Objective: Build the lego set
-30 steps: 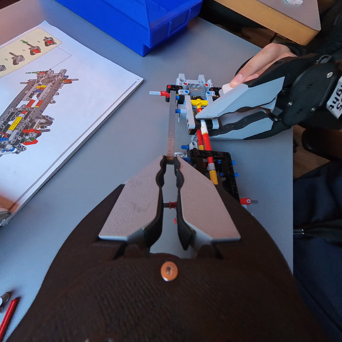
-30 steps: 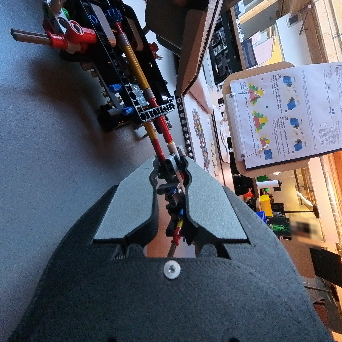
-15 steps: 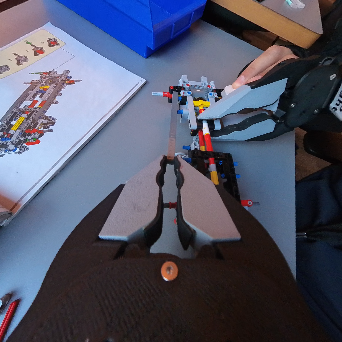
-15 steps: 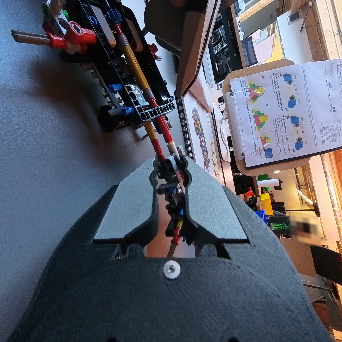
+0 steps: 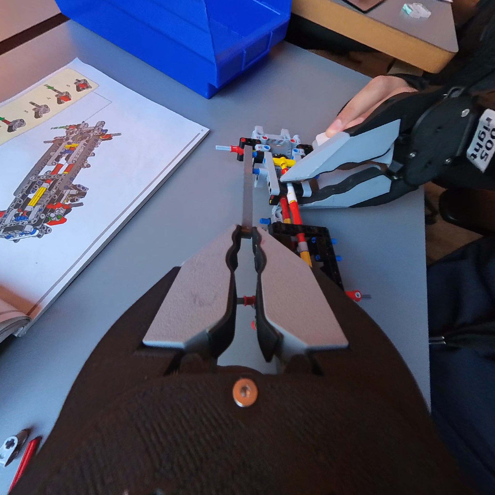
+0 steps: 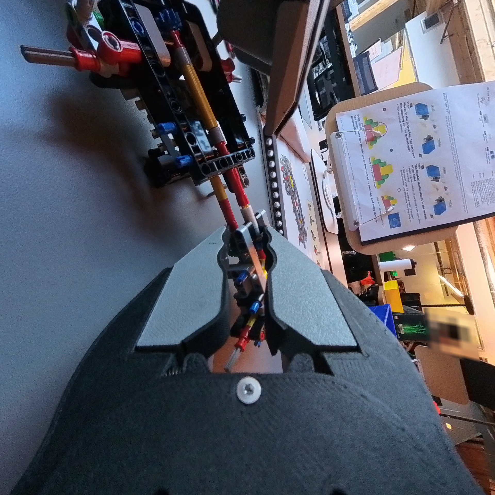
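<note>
My left gripper (image 5: 246, 232) is shut on the near end of a long dark grey beam (image 5: 247, 187). The beam reaches forward to the far end of a brick-built chassis (image 5: 278, 160) on the grey table (image 5: 174, 214). The beam also shows in the right wrist view (image 6: 272, 171) as a strip of holes. My right gripper (image 6: 245, 235) is shut on the chassis's grey and red front section (image 6: 249, 257), with red and yellow axles (image 6: 227, 192) running ahead to a black frame (image 6: 192, 134). The right gripper also shows in the left wrist view (image 5: 316, 179), gripping the chassis from the right.
An open instruction booklet (image 5: 80, 174) lies at left. A blue bin (image 5: 187, 40) stands at the back. Loose small parts (image 5: 16, 450) lie at the near left. A hand (image 5: 361, 107) rests behind the right gripper. A clipboard with a printed sheet (image 6: 415, 160) stands to the right. Some 7 cm of space lies between my two pairs of fingers.
Both grippers keep their grasps. The chassis and the beam have shifted only slightly in view.
</note>
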`<state>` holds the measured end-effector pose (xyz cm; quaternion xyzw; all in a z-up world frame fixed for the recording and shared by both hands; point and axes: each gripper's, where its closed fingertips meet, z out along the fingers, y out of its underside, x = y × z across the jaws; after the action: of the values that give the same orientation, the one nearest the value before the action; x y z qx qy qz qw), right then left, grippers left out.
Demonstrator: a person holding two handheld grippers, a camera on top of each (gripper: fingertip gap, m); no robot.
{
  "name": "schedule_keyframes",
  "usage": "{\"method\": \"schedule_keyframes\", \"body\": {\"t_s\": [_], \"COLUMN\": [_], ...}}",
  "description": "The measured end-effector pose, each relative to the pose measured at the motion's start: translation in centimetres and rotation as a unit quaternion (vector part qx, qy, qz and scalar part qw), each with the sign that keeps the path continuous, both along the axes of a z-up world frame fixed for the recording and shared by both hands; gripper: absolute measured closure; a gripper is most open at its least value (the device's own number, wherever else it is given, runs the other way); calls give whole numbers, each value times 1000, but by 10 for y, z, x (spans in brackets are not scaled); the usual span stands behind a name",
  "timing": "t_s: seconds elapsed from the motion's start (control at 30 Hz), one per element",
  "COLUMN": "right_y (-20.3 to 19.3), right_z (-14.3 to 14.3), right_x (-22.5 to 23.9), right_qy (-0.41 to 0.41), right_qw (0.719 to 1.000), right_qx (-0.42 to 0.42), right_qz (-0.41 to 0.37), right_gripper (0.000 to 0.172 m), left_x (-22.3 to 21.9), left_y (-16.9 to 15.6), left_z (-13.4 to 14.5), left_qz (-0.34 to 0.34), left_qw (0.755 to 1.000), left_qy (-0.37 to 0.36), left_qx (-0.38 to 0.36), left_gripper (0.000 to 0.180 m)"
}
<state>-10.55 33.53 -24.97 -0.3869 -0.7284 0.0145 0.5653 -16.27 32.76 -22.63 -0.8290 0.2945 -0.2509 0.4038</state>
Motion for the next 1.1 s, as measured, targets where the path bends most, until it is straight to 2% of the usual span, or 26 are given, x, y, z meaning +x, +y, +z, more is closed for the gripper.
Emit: {"method": "schedule_keyframes", "body": {"t_s": [0.23,0.47,0.53,0.63,0.7,0.77,1.1], "right_y": [-2,-8,-7,-3,3,4,7], "right_z": [1,2,0,-3,0,0,-2], "right_x": [2,3,2,0,-1,0,-1], "right_qy": [1,12,8,0,6,1,10], "right_qw": [1000,989,990,997,1000,1000,1000], "right_qx": [-14,-135,-125,-64,-18,11,0], "right_qz": [17,60,59,43,21,12,-7], "right_gripper": [151,144,139,137,146,147,148], "left_x": [2,1,1,0,1,2,2], "left_y": [0,-1,-1,-1,0,0,1], "left_z": [1,-1,-2,-4,-5,-8,-9], "left_qz": [-4,-4,-2,0,-1,0,4], "left_qw": [1000,1000,1000,1000,1000,1000,999], "left_qy": [8,6,2,-6,-10,-11,-37], "left_qx": [10,10,7,-1,-6,-11,-29], "left_gripper": [175,175,175,175,175,174,175]}}
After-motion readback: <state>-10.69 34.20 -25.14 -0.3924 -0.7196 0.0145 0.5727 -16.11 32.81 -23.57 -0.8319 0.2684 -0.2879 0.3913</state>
